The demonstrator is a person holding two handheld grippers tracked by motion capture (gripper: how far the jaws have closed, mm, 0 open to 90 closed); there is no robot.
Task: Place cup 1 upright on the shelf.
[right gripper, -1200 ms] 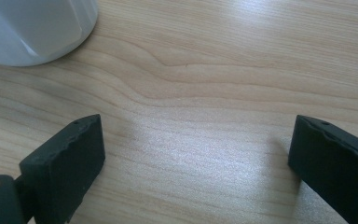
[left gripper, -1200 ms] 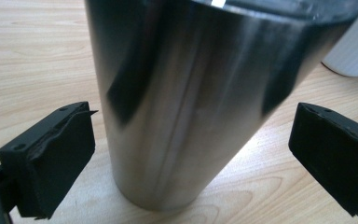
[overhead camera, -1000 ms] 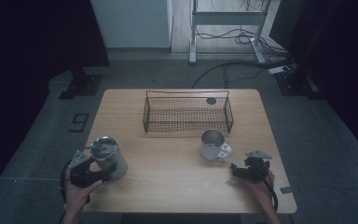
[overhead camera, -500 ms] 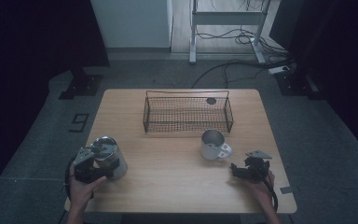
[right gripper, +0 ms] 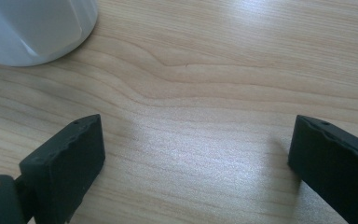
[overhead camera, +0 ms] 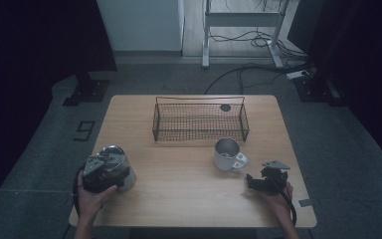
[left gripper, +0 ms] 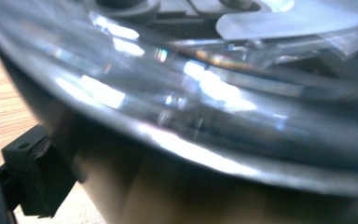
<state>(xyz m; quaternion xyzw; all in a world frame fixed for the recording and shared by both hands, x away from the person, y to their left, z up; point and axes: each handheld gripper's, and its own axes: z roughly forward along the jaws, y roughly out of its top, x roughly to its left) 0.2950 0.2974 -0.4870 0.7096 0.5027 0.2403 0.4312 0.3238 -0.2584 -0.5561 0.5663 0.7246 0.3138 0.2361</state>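
Note:
A shiny steel pot [overhead camera: 115, 158] with a lid stands at the table's front left. My left gripper [overhead camera: 99, 174] reaches around it from the near side. In the left gripper view the pot [left gripper: 191, 116] sits between the jaws, which have just been closing, and the one fingertip [left gripper: 32, 177] in sight lies against its wall. A white mug [overhead camera: 227, 153] stands right of centre, its handle toward the front right. My right gripper [overhead camera: 252, 181] rests on the table just right of the mug, open, with bare wood between its fingers [right gripper: 60, 163] and the mug [right gripper: 32, 28] beyond.
A black wire basket [overhead camera: 199, 122] stands at the back middle of the wooden table [overhead camera: 179, 199]. A small dark disc [overhead camera: 225, 107] lies behind it. Cables and a metal stand are on the floor beyond the table.
The left hand has shifted a little to the right, closer in on the pot. The right gripper and the mug have not moved.

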